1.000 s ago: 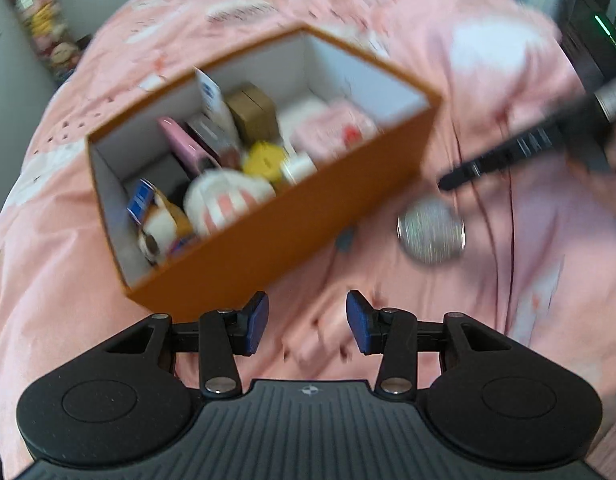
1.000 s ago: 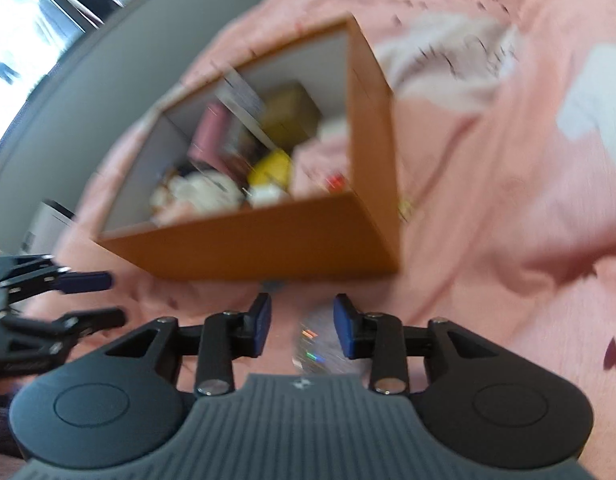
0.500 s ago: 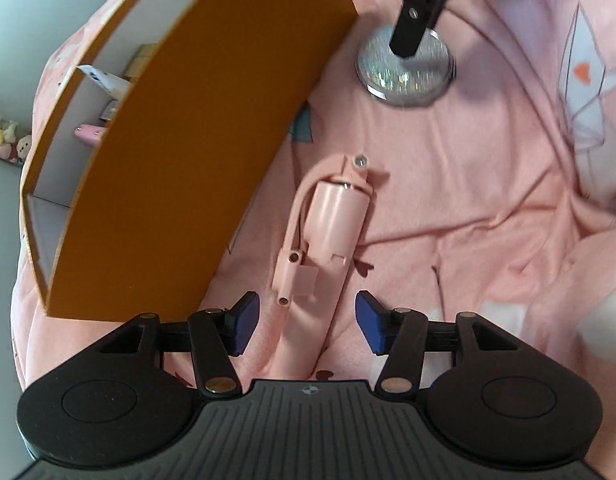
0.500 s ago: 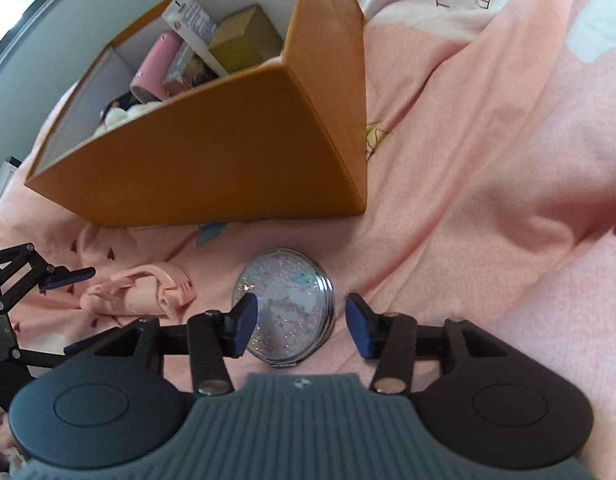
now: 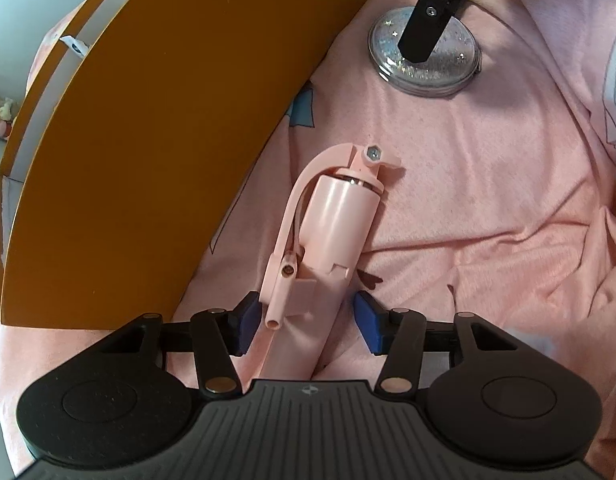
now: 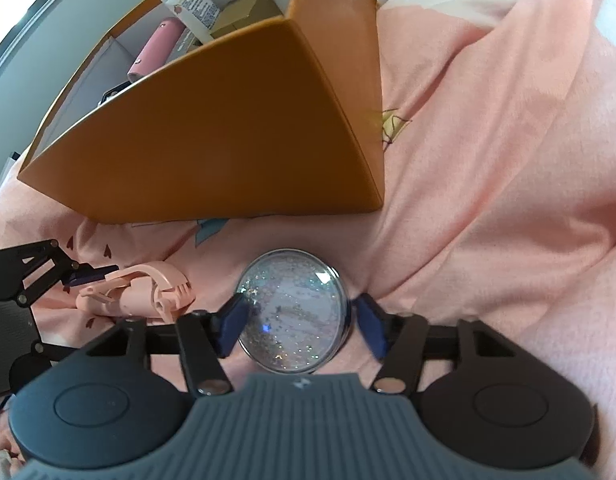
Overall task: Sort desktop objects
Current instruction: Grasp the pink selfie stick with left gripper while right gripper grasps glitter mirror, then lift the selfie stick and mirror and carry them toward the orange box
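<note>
A pink folding stick gadget [image 5: 336, 220] lies on the pink blanket beside the orange box [image 5: 147, 140]. My left gripper [image 5: 308, 322] straddles its lower end; the jaws are closing, with a small gap still at each blue pad. A round glitter compact mirror [image 6: 293, 316] lies flat in front of the box [image 6: 227, 120]. My right gripper [image 6: 301, 328] is open around it, the pads close to its rim on either side. In the left wrist view a right fingertip [image 5: 424, 28] hangs over the mirror [image 5: 428, 72]. The pink gadget [image 6: 139, 292] also shows at the right wrist view's left.
The open-topped box holds a pink tube [image 6: 155, 48], a white tube [image 6: 195, 4] and a tan carton [image 6: 247, 12]. The rumpled pink blanket [image 6: 488, 180] covers the whole surface, with folds to the right.
Both grippers have come down to the blanket in front of the box. The left one rolled and now straddles the pink gadget. The right jaws widened around the mirror.
</note>
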`<state>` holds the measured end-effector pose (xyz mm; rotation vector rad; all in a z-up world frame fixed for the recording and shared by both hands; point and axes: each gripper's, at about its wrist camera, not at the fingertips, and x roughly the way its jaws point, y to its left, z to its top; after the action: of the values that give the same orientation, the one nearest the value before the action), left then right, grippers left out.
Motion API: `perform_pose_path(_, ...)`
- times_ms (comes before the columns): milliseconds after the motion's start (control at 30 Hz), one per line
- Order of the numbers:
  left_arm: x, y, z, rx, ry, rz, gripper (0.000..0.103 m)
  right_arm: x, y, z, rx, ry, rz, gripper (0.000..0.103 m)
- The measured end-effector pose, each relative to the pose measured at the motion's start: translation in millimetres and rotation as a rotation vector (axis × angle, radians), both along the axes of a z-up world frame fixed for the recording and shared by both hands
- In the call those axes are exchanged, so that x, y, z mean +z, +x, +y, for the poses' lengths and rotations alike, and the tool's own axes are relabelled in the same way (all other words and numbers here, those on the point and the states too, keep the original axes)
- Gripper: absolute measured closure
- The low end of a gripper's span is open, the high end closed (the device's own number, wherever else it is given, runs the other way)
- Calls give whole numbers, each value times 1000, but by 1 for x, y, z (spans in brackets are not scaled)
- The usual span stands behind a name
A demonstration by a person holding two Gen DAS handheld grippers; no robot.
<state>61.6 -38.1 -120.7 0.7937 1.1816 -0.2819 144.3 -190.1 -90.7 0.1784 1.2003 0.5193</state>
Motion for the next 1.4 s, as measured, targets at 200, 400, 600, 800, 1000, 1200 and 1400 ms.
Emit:
perform_pose_path(200,3,-1,7,46,-21,-6,52,13,-5,-17,-37,147,24,81)
perform_pose_path(400,6,-4,12,72,-31,-6,52,18,-8,-6,27,244,43,80)
perform_pose_path(600,12,-12,21,96,-61,-24,53,9,-7,13,65,212,63,83)
perform_pose_path(800,22,-23,29,129,-94,-52,53,12,-12,7,33,207,48,89)
perform_pose_path(1000,41,-37,40,169,-140,-82,53,22,-15,-1,15,214,29,89)
perform_pose_path(1200,63,-55,51,185,-173,-109,54,37,-18,-11,-6,249,7,89)
perform_pose_path(1400,77,-50,19,163,-164,-124,54,46,-18,-18,-21,254,-5,89)
